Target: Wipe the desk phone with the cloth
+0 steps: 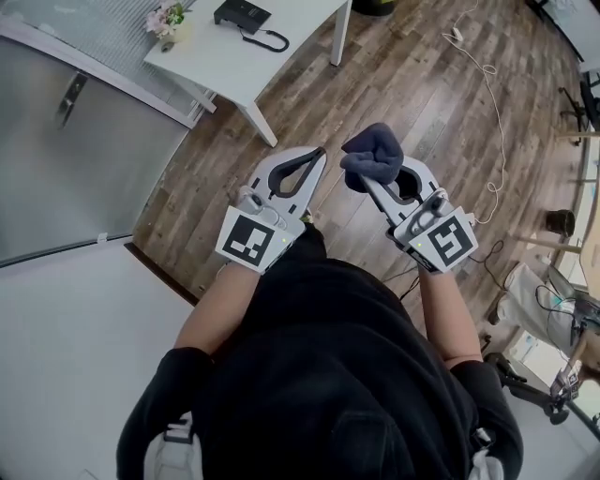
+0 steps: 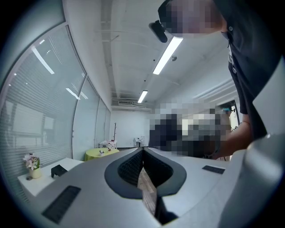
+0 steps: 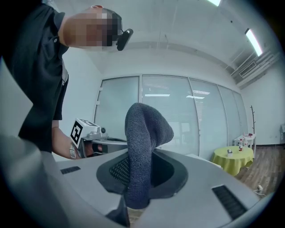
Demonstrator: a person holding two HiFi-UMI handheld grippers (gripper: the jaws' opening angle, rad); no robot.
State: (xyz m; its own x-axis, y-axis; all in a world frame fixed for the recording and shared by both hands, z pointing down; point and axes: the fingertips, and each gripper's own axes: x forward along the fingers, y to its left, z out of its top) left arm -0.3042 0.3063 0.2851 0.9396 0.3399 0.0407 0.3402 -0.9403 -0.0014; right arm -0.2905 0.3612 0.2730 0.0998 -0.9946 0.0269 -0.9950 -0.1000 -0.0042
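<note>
The black desk phone sits on the white table far ahead, at the top of the head view, with its coiled cord beside it. It also shows small and dark at the lower left of the left gripper view, phone. My right gripper is shut on a dark blue-grey cloth, which bulges up between the jaws; the cloth fills the middle of the right gripper view. My left gripper is shut with nothing in it. Both are held in front of the person's chest, well short of the table.
A small pot of flowers stands at the table's left end. A frosted glass wall runs along the left. A white cable trails over the wooden floor at the right. A yellow round table stands far off.
</note>
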